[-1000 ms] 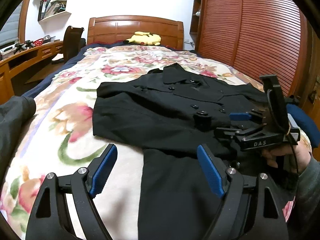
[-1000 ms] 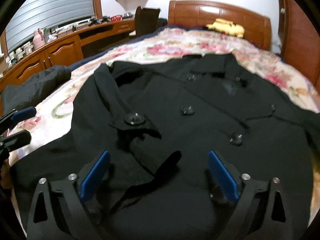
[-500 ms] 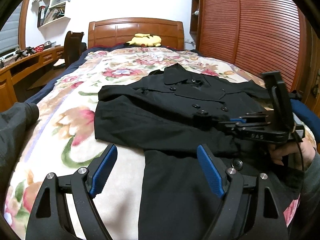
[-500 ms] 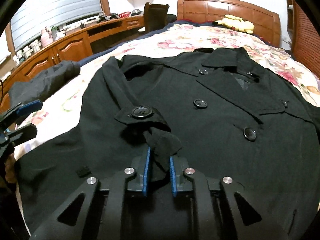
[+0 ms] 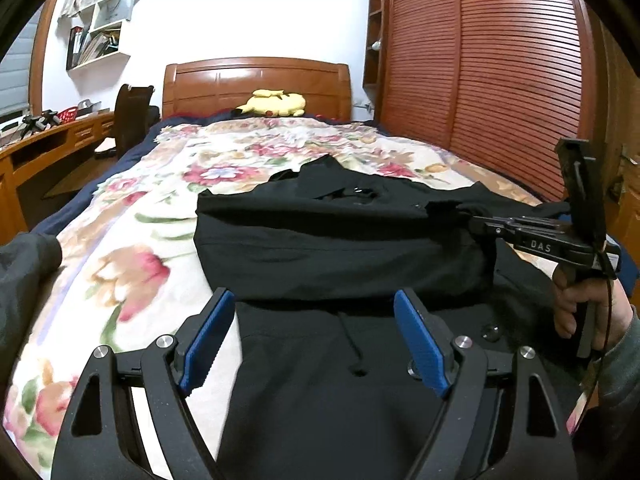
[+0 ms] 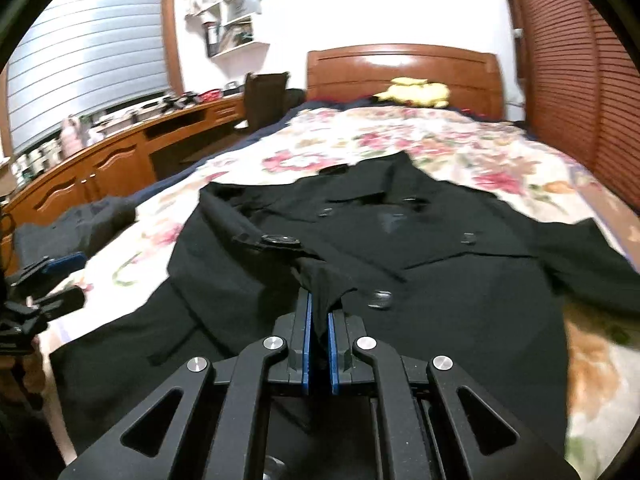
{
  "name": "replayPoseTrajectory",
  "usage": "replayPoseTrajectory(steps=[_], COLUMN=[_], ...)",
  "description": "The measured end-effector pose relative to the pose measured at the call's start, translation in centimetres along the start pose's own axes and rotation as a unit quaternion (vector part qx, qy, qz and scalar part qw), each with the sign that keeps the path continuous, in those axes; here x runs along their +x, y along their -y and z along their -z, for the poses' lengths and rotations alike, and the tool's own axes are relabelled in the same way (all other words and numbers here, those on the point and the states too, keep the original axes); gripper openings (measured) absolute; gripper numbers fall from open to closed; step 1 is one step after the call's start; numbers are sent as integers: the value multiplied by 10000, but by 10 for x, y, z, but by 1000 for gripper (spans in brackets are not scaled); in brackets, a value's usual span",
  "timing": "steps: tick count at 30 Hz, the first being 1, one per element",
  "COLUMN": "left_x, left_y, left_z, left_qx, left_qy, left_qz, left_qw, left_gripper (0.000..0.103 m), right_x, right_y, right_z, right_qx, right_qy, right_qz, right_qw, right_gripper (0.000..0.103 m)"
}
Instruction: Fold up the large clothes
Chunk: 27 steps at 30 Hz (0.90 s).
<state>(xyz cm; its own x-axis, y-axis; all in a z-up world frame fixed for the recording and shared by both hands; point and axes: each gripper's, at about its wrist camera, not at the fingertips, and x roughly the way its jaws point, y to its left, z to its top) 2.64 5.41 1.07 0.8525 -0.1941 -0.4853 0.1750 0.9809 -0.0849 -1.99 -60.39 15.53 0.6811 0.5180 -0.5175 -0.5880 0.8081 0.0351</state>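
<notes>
A black double-breasted coat (image 5: 340, 256) lies spread on the floral bedspread (image 5: 132, 264), collar toward the headboard; it also shows in the right wrist view (image 6: 440, 264). My right gripper (image 6: 319, 330) is shut on the cuff end of the coat's sleeve (image 6: 320, 280) and holds it lifted above the coat's front; it shows from the side in the left wrist view (image 5: 472, 224). My left gripper (image 5: 316, 340) is open and empty above the coat's lower hem, near the bed's foot; it shows in the right wrist view (image 6: 52, 280).
A yellow plush toy (image 5: 276, 105) lies by the wooden headboard (image 5: 256, 84). A wooden desk (image 6: 100, 156) and chair (image 5: 134, 116) stand left of the bed. A slatted wooden wardrobe (image 5: 500, 72) is on the right. A dark grey garment (image 5: 24, 272) lies at the bed's left edge.
My right gripper closed on the sleeve cuff and has lifted it, drawing the sleeve up over the coat. My left gripper stayed open and tilted up slightly.
</notes>
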Motion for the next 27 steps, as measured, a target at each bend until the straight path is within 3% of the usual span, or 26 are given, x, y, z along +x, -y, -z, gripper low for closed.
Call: replayPoseTrajectory(steps=[14,27], left_x=[21,31], left_y=[31,50], left_z=[-4,-9], left_qx=[84,165], left_qy=[-99,-61], left_qz=[88,66], left_qw=[9999,9998], left_gripper=[83,83], right_x=[-28,-35], right_y=[26,24], right_z=[31,8], right_qx=[155,315], right_qy=[-176,-381], right_qz=[1338,1699], right_qw=[9907,9842], right_gripper=[7,7])
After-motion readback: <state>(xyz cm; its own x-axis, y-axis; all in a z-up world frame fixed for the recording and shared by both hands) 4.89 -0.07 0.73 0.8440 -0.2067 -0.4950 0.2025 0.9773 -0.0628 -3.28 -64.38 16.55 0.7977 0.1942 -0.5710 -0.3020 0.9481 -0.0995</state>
